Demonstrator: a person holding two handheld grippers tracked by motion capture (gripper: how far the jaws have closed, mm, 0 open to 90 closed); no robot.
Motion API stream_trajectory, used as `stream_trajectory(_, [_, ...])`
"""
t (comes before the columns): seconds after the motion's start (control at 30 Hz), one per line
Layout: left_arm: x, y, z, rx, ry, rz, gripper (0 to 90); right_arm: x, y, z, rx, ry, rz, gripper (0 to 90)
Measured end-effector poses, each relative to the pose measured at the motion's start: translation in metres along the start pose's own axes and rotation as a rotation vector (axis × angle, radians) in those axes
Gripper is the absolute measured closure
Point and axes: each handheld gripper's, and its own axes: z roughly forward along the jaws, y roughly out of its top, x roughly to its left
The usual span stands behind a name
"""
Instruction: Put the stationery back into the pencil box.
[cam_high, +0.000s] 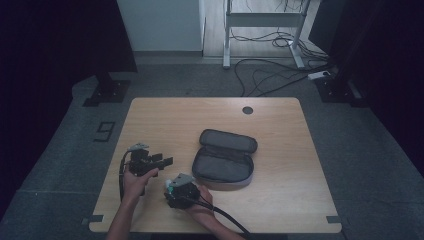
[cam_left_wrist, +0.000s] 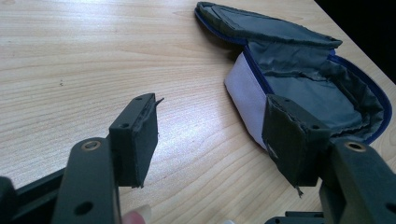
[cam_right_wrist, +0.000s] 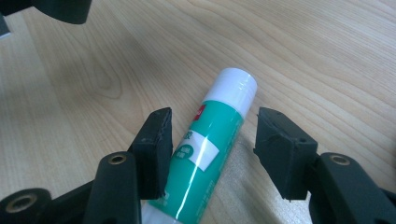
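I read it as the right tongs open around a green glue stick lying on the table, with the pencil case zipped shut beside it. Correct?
One thing is wrong: the pencil case is unzipped and lies open, as the high view shows. The rest holds: the right tongs are open around the green glue stick lying on the table.

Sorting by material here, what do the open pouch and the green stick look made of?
Pouch: soft fabric, matte grey wrinkled lining, blue edging.
Green stick: likely glossy plastic, with light streaks along its body and a smooth white cap.
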Motion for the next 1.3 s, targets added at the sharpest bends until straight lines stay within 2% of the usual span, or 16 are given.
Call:
stream_trajectory(0.23, [0.001, 0.000, -0.001, -0.006, 0.005, -0.005, 36.3, 0.002, -0.001, 0.004, 0.023, -0.013, -0.021, 49.9])
stream_trajectory(0.63, [0.004, 0.000, -0.006, -0.052, 0.029, -0.025, 37.0, 0.001, -0.002, 0.003, 0.032, -0.048, -0.024, 62.0])
stream_trajectory(0.9, [0.003, -0.001, -0.005, -0.043, 0.022, -0.016, 37.0, -0.002, -0.001, 0.000, 0.040, -0.027, -0.020, 64.5])
stream_trajectory(1.13, [0.004, -0.001, -0.003, -0.039, 0.023, -0.021, 37.1, -0.002, 0.003, -0.015, 0.008, -0.007, -0.041, 64.6])
stream_trajectory(1.27, [0.002, -0.002, -0.003, -0.037, 0.023, -0.019, 37.1, -0.004, 0.006, -0.024, -0.007, 0.007, -0.041, 64.6])
stream_trajectory(1.3, [0.003, -0.002, -0.003, -0.035, 0.023, -0.017, 37.1, -0.005, 0.006, -0.027, -0.011, 0.023, -0.029, 64.6])
